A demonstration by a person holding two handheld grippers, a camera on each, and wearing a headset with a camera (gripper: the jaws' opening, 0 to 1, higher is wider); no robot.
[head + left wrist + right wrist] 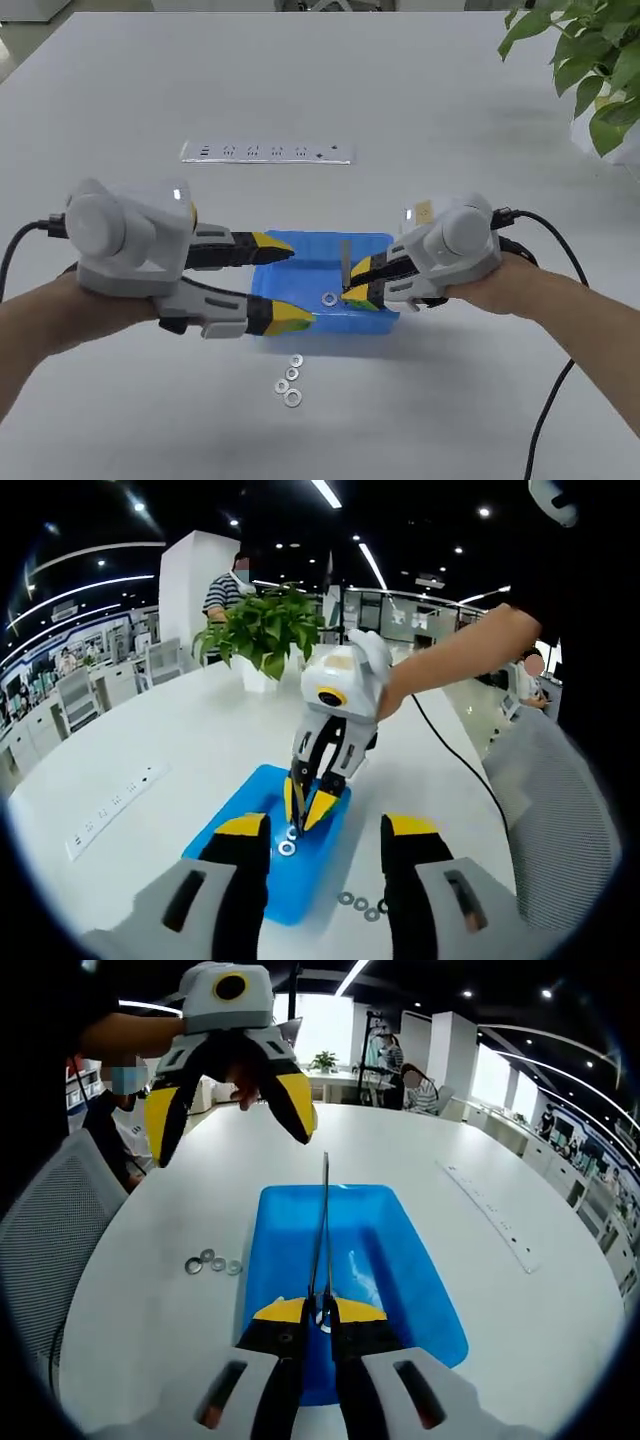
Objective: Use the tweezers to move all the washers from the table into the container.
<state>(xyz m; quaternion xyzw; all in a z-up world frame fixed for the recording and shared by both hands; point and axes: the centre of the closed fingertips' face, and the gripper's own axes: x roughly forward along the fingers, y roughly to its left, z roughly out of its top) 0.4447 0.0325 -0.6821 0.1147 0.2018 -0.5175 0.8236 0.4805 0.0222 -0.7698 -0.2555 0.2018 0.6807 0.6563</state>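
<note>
Your right gripper (355, 283) has its jaws clenched on the slim grey metal tweezers (323, 1230), which reach forward over the shallow blue plastic tray (300, 250). Your left gripper (294, 282) hangs opposite with its jaws spread wide and nothing between them. One small silver washer (330, 298) lies inside the tray. A cluster of four silver washers (290, 381) lies on the white tabletop (420, 120), just in front of the tray's near edge.

The likeliest trouble is the tweezers themselves. They are thin and held far back, so they could twist or slide in your jaws once the tips press on the tabletop. The four washers are flat and lie touching one another. A tip coming in shallow could skate over them, flick one away, or lift two and drop one short of the tray. The tray looks light, so a bump on its near rim may shove it.

The near jaw of your left gripper hovers over that same rim, close to the line between the tray and the cluster. I would count it as the main thing in your way. The black cable (548, 400) trailing from your right side lies well apart from the washers. The white power strip (267, 152) beyond the tray and the green leafy plant (590, 60) at the far corner are clear of the work.
</note>
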